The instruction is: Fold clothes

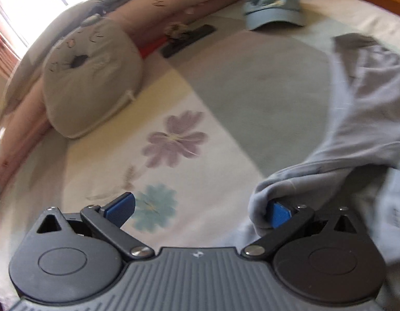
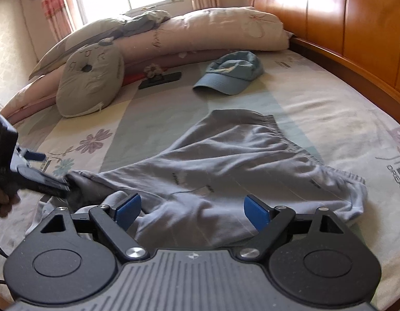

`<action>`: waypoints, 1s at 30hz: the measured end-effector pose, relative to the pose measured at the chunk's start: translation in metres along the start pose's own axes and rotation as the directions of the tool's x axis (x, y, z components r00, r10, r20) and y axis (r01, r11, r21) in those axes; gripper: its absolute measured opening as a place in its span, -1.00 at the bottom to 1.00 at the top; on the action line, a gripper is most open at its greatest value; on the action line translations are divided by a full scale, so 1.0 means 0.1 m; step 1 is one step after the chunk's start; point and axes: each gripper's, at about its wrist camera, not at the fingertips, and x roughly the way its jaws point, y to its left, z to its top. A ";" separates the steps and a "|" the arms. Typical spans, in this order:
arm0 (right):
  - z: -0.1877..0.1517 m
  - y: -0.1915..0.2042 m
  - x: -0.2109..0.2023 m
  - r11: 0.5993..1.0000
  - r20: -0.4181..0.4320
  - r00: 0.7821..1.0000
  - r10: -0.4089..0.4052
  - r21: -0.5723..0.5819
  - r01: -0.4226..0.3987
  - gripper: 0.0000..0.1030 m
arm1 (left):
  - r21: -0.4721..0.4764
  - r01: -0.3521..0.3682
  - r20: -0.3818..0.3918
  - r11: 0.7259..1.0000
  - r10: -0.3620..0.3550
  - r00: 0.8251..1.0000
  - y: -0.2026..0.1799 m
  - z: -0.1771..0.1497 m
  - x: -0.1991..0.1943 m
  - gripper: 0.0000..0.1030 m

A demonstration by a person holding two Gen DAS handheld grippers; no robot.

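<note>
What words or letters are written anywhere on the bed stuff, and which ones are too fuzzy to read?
"DREAM", cut off at the picture's edge: on the bed sheet.
Cursive line on the rolled quilt: too small to read.
Small dark prints on the grey shorts: too blurred to read.
Letter-like marks on the grey cushion: unclear.
Blue cap: no readable text.

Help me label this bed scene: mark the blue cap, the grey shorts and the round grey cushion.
blue cap [image 2: 227, 79]: right wrist view, on its crown above the brim.
grey shorts [image 2: 226, 155]: right wrist view, on the middle of the fabric.
round grey cushion [image 2: 92, 77]: right wrist view, on its face.
</note>
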 end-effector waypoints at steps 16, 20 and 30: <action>0.00 0.06 0.12 0.999 -0.035 0.999 0.019 -0.025 -0.020 0.75 | 0.000 0.412 0.033 0.911 -0.412 0.911 -0.24 -0.53 -0.39 0.98; 0.05 0.22 0.20 0.998 -0.040 0.998 0.046 -0.050 -0.048 0.75 | -0.079 0.372 0.037 0.925 -0.370 0.928 -0.19 -0.73 -0.48 0.98; 0.12 0.74 0.35 0.975 -0.084 0.982 0.167 -0.133 -0.177 0.75 | -0.270 0.289 0.019 0.919 -0.295 0.955 0.17 -1.08 -0.49 0.98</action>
